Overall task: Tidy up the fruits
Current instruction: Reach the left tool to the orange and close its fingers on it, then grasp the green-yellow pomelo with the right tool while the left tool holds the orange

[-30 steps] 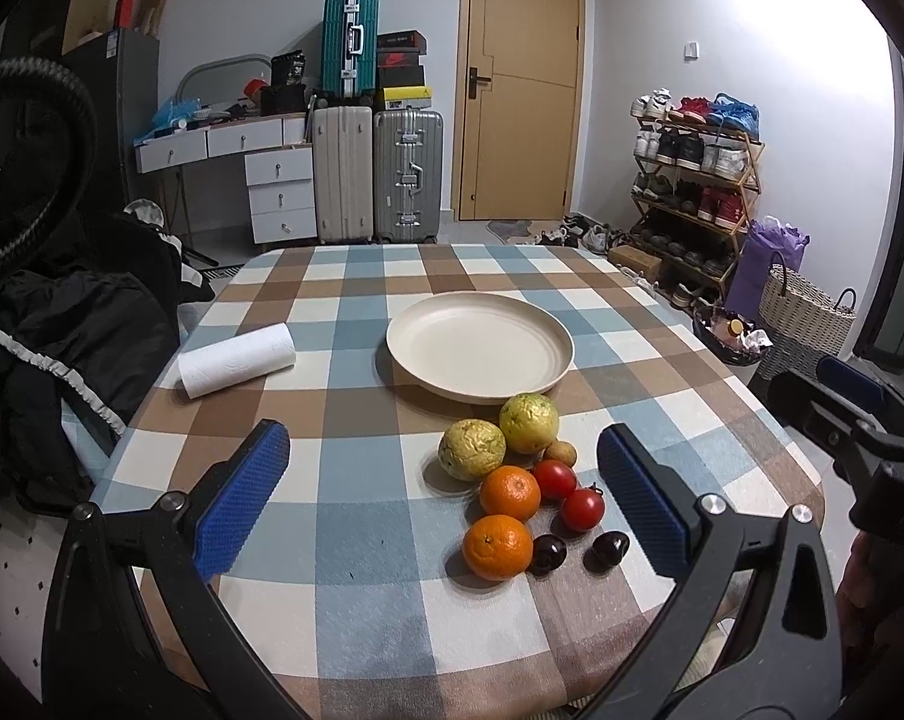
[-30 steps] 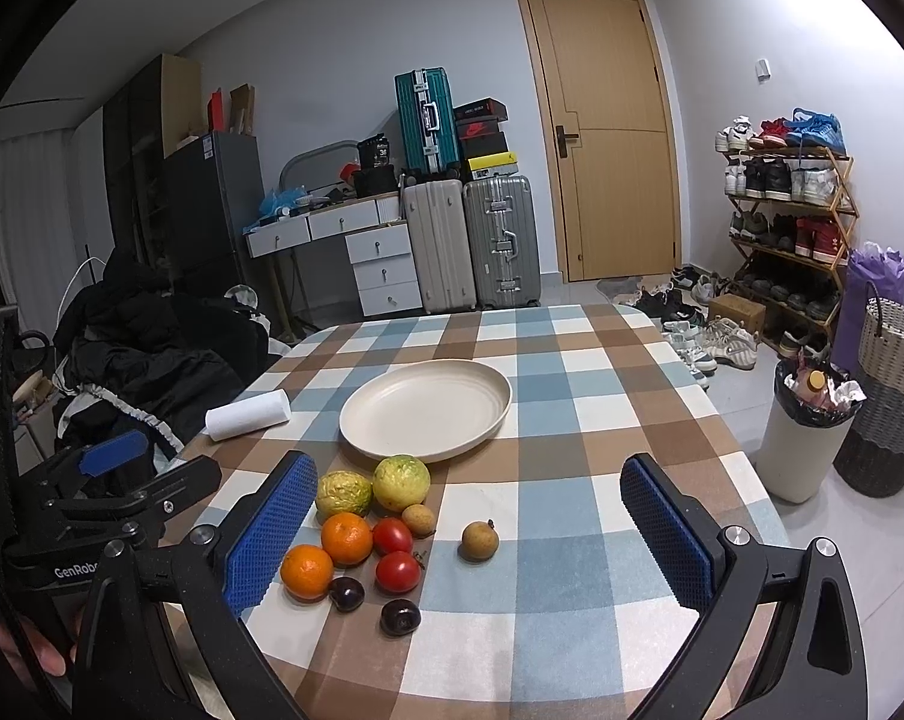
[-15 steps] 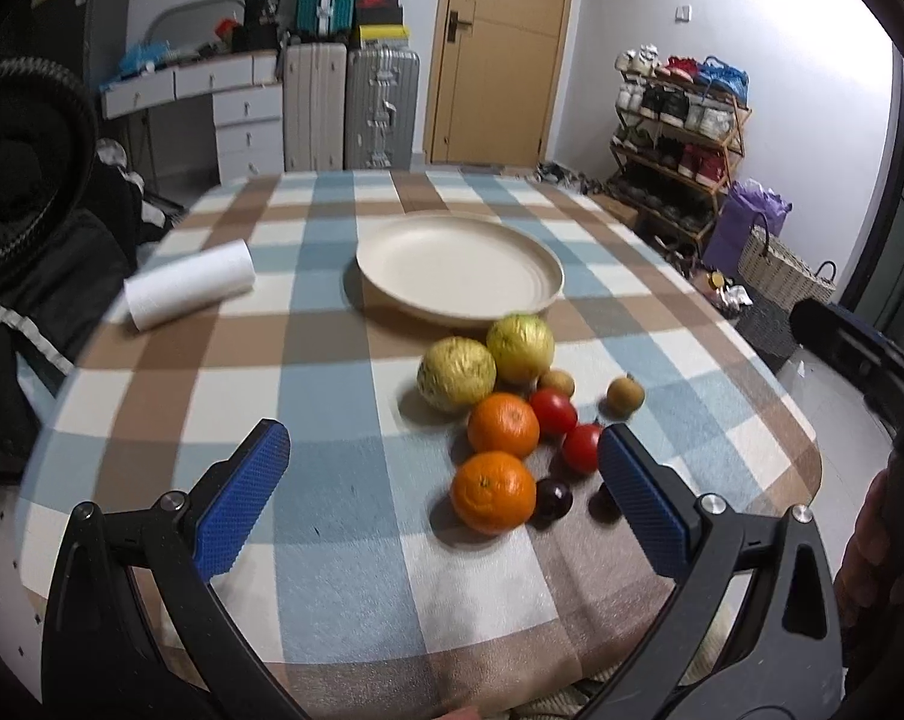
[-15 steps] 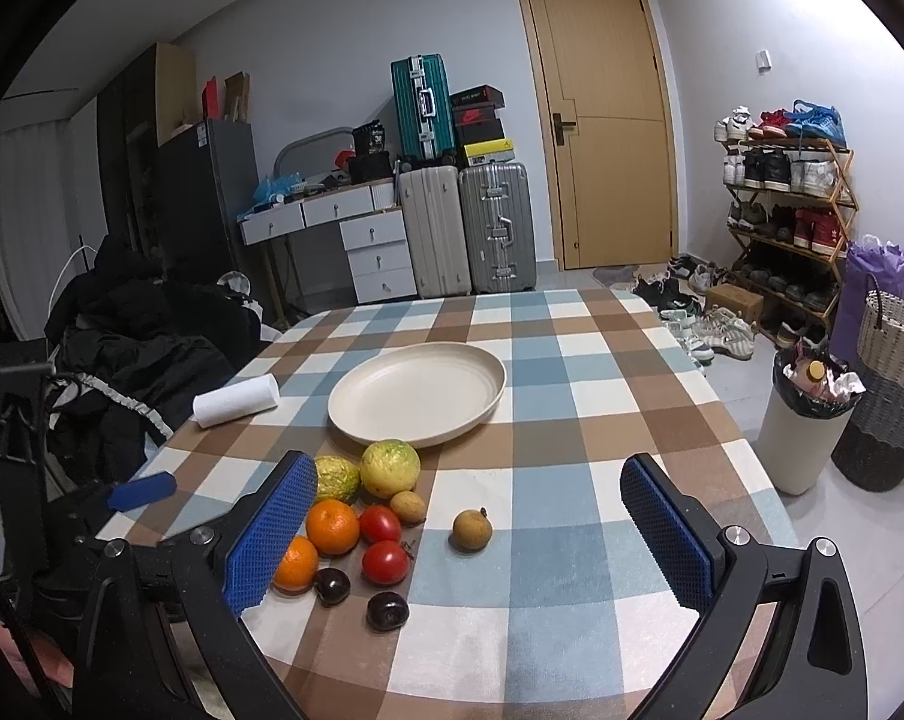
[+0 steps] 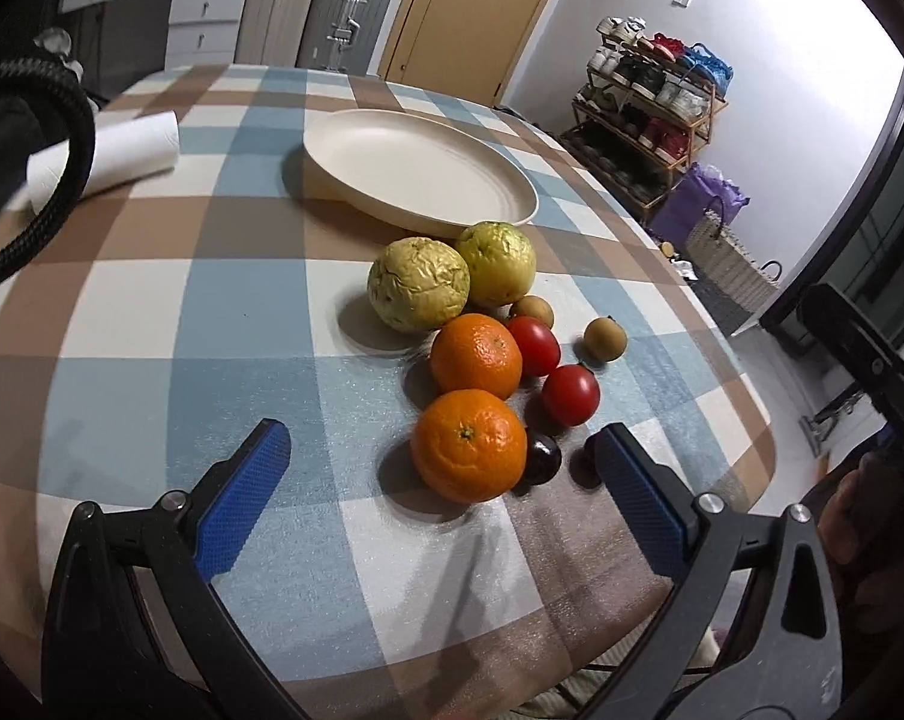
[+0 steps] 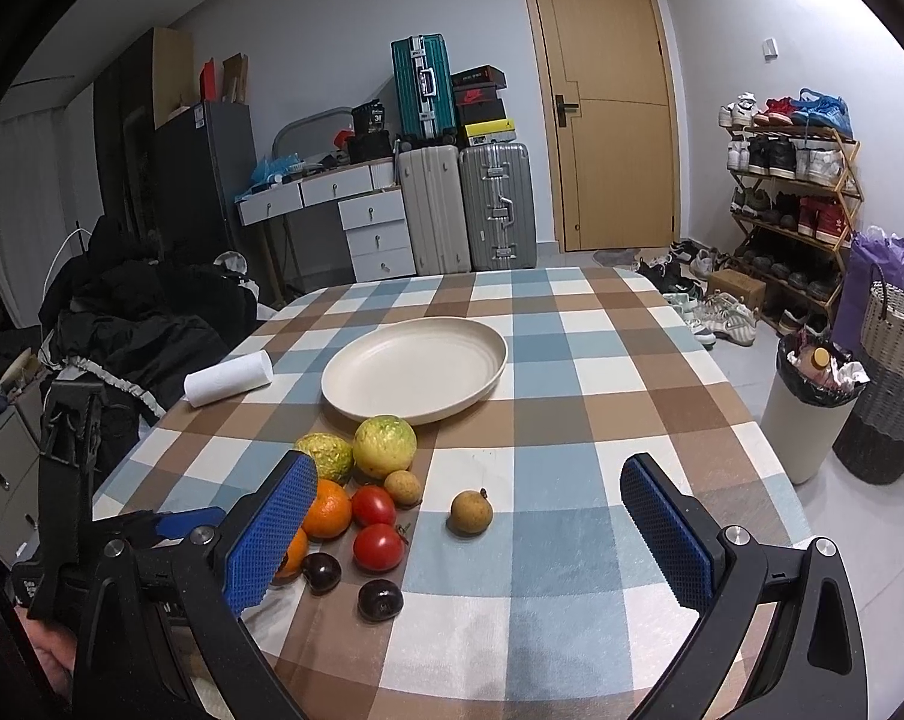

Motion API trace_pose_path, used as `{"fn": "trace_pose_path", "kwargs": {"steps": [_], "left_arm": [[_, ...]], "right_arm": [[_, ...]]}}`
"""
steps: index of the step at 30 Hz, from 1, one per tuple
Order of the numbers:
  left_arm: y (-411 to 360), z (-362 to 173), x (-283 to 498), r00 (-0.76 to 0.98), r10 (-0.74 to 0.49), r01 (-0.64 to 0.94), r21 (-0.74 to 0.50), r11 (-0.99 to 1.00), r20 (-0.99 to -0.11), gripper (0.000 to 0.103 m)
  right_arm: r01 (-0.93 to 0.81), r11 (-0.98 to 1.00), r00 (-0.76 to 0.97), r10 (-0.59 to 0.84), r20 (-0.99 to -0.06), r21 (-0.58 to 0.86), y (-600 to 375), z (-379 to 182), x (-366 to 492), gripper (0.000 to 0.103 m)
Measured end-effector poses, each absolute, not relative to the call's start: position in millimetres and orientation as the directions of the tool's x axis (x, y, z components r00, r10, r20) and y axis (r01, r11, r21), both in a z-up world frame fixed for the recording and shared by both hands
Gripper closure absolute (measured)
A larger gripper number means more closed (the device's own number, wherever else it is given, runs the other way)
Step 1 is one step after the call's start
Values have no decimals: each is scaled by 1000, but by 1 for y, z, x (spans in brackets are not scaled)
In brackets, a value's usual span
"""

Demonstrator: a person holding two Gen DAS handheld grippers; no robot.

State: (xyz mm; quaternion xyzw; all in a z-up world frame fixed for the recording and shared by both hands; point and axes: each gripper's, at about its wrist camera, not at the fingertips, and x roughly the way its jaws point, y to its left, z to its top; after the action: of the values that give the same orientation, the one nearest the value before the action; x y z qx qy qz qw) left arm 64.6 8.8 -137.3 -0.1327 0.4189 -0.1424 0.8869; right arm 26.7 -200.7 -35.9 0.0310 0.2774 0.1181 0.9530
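Observation:
A cluster of fruit lies on the checked tablecloth in front of an empty cream plate [image 5: 419,171] [image 6: 414,367]. Two green guavas [image 5: 419,285] [image 6: 386,445] sit nearest the plate. Two oranges [image 5: 468,445] [image 6: 327,509], two red tomatoes [image 5: 570,394] [image 6: 378,547], two dark cherries [image 5: 540,459] [image 6: 380,599] and small brown longans [image 5: 604,338] [image 6: 471,512] lie closer in. My left gripper [image 5: 437,495] is open, low over the table, its fingers either side of the nearest orange. My right gripper [image 6: 469,531] is open and empty above the near edge, right of the fruit.
A white paper roll [image 5: 107,159] [image 6: 228,378] lies left of the plate. The table's right edge drops to a bin [image 6: 811,408] and baskets [image 6: 889,384]. Suitcases, drawers, a door and a shoe rack stand behind. A person's hand [image 5: 853,516] holds the other gripper at right.
My left gripper has dropped and moved forward toward the fruit, so the near orange now lies between its fingers. The right gripper has drifted slightly closer to the table.

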Motion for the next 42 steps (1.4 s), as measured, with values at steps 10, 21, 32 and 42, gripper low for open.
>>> {"fn": "trace_pose_path", "kwargs": {"steps": [10, 21, 32, 42], "left_arm": [[7, -152, 86, 540, -484, 194, -457, 868, -688, 50], [18, -154, 110, 531, -532, 192, -517, 834, -660, 65], [29, -138, 107, 571, -546, 211, -533, 819, -613, 65], [49, -100, 130, 615, -537, 224, -526, 821, -577, 65]], "right_arm": [[-215, 969, 808, 248, -535, 125, -197, -38, 25, 0], [-219, 967, 796, 253, -550, 127, -191, -44, 29, 0], [-299, 939, 764, 342, -548, 168, -185, -50, 48, 0], [-294, 911, 675, 413, -611, 290, -193, -80, 94, 0]]}}
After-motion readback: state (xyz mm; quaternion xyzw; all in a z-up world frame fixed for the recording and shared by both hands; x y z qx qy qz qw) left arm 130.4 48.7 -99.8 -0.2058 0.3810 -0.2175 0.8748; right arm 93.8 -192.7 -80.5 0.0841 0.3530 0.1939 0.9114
